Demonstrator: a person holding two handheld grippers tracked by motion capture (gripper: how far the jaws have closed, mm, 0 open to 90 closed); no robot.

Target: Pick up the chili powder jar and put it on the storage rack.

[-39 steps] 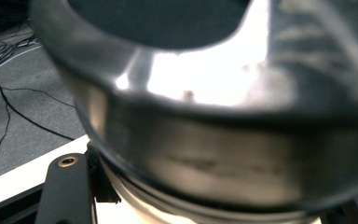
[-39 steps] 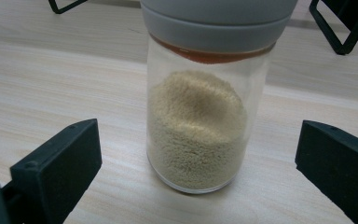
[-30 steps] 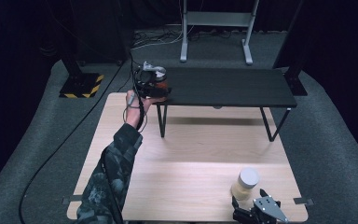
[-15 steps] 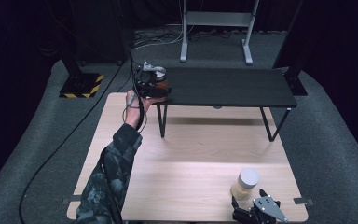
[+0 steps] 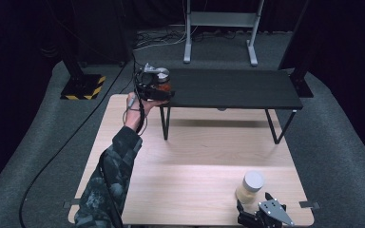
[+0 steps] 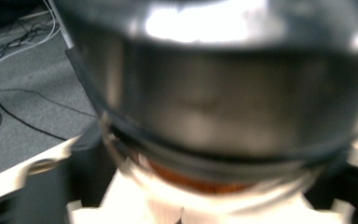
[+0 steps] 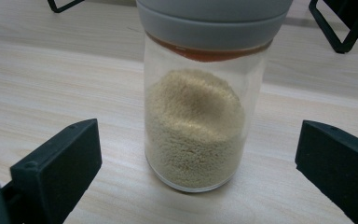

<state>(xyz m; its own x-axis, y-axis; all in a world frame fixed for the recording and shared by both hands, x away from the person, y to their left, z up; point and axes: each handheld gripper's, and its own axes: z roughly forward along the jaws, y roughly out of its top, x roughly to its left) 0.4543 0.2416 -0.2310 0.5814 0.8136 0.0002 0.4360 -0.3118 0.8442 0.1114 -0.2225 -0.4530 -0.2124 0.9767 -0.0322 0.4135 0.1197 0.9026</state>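
Jar with the grey lid, pale grain inside, stands upright on the wooden counter, dead centre between the right gripper's fingers. Those fingers are spread wide, each one well clear of the glass, gripping nothing. Over on the far side, the left gripper sits at the left end of the black shelf, and a second jar with an orange band under its cap looms blurred and huge right against its camera. Its fingers have just been opening; the orange-banded jar is between them, though the blur hides whether they press on it. The sleeve stretches across the counter towards that shelf.
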